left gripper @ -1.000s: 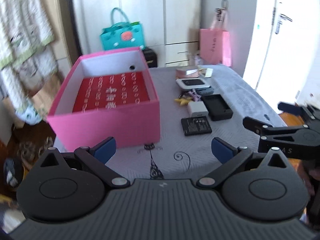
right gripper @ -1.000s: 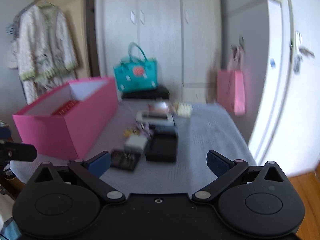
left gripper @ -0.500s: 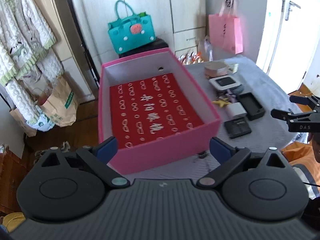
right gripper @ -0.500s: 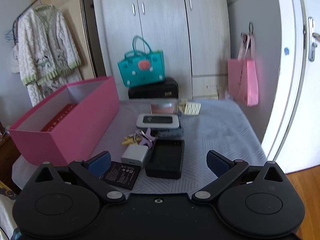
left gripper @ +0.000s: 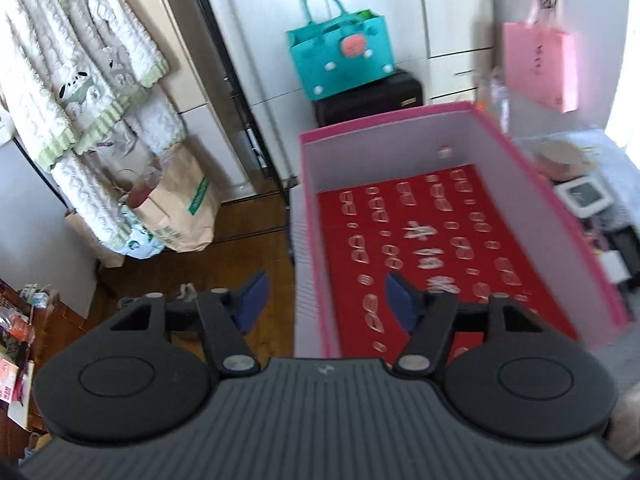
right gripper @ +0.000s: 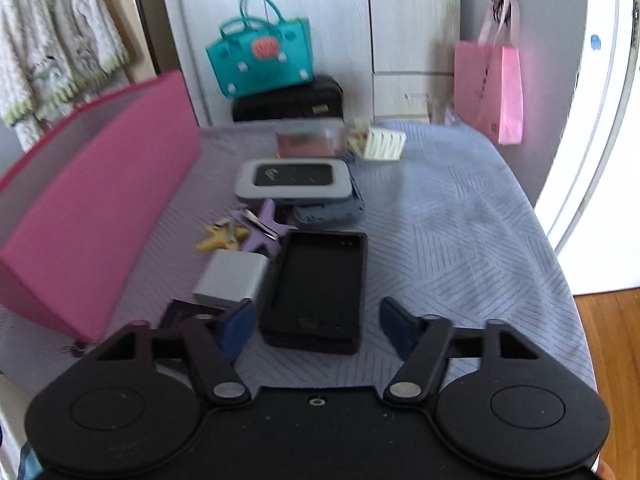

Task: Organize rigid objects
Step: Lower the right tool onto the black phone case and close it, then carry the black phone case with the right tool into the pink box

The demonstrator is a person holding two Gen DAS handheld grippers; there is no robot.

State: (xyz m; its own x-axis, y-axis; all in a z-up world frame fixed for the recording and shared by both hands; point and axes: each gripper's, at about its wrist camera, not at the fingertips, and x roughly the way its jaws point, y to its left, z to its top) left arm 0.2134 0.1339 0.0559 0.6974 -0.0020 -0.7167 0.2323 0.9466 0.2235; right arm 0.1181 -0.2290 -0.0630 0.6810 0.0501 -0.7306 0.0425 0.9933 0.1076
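Jaws narrowing on both tools now, nothing gripped yet. Right gripper (right gripper: 312,326) hangs over the black tray (right gripper: 318,288) dead ahead at twelve o'clock, its rear end between the blue pads, untouched. Best to square up and pinch its long sides low. White charger (right gripper: 232,280) crowds in at ten o'clock: don't snag it. Left gripper (left gripper: 324,302) straddles the pink box (left gripper: 560,216) wall, empty, nearing to steady it

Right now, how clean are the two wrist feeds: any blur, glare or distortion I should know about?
Left wrist: motion blur smears the pink box and its red lining; strong fisheye bending. Right wrist: white door at right is blown out, the black tray and star clips slightly soft.
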